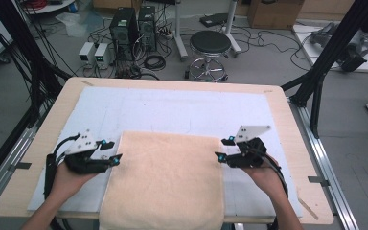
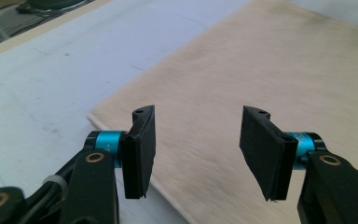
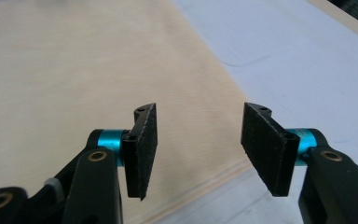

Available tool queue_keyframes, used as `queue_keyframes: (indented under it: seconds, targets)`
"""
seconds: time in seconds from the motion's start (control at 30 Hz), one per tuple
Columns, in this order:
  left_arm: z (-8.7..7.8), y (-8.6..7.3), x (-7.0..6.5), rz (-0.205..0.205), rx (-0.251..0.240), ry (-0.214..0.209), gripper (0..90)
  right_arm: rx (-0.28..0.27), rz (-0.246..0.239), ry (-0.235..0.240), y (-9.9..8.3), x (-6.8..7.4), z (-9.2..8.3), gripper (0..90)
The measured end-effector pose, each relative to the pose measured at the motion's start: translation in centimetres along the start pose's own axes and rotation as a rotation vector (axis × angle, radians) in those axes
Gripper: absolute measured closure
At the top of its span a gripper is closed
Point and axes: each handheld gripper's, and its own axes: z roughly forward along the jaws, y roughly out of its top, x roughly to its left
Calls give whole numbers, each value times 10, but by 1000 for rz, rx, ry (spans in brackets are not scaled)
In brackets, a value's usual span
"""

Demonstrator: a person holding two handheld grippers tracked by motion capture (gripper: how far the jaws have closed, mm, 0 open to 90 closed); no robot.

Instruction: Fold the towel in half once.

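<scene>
**Both grippers open at the towel's side edges**

Black rubber-faced pads [image 2: 140, 151] of the left gripper [image 2: 198, 154] stand well apart with nothing between them, hovering over the left border of the beige terry towel [image 2: 261, 93], where the cloth meets the pale grey-white mat [image 2: 51, 93]. Those of the right gripper [image 3: 198, 151] stand equally wide and empty over the towel's [image 3: 74, 84] opposite border.

From the high view, the towel [image 1: 167, 177] lies flat as a neat rectangle on the mat [image 1: 172, 108], its near end hanging slightly over the front of the light wooden table [image 1: 287, 124]. The left gripper [image 1: 117, 155] sits at the cloth's left edge and the right gripper [image 1: 219, 153] at its right edge, both near the far corners.

As a judgement, the work is towel folding, caught between grasps: the cloth lies loose and no fold is under way. The next move likely calls for each gripper to settle on an edge or corner and pinch one layer cleanly.

Both forearms enter from the bottom, hands low and mirrored, jaw tips aimed inward toward each other across the towel.
</scene>
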Motion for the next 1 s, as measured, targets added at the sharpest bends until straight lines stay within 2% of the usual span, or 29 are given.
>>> queue_keyframes:
  seconds: [0.03, 0.1, 0.2, 0.27, 0.33, 0.47, 0.5, 0.53, 0.57, 0.6, 0.63, 0.7, 0.73, 0.83, 0.9, 1.0]
  targets:
    - [8, 2, 7, -12, 12, 22, 449, 11, 7, -10, 0, -8, 7, 441]
    - [25, 3, 21, -49, 25, 34, 447, 38, 32, -15, -2, -23, 21, 424]
    - [47, 0, 41, -124, 61, 55, 447, 72, 37, -32, -6, -38, 36, 408]
    - [61, -4, 52, -159, 83, 77, 446, 82, 62, -15, -10, -47, 46, 397]
    - [71, -6, 59, -180, 105, 70, 434, 95, 76, 1, -14, -54, 54, 388]
    - [86, -10, 65, -210, 155, -9, 425, 126, 120, 49, -24, -65, 70, 385]
    - [89, -10, 65, -213, 161, -29, 450, 139, 129, 60, -26, -66, 74, 408]
    - [91, -11, 64, -201, 169, -38, 531, 149, 137, 89, -27, -67, 77, 486]
    - [92, -11, 64, -195, 171, -46, 659, 146, 140, 108, -28, -67, 78, 568]
    - [92, -11, 64, -196, 167, -50, 757, 142, 133, 144, -27, -68, 78, 806]
    - [92, -10, 65, -192, 171, -49, 820, 128, 119, 173, -24, -68, 77, 834]
    - [92, -7, 67, -181, 160, -11, 841, 156, 83, 159, -17, -67, 80, 845]
    - [91, -5, 69, -190, 151, 8, 845, 159, 70, 146, -13, -67, 81, 846]
    - [90, 8, 76, -190, 139, 81, 847, 138, 80, 98, 1, -75, 80, 851]
    - [91, 20, 81, -188, 110, 131, 847, 109, 94, 55, 13, -84, 79, 853]
    - [91, 43, 92, -176, 104, 184, 847, 80, 105, -20, 33, -98, 76, 858]
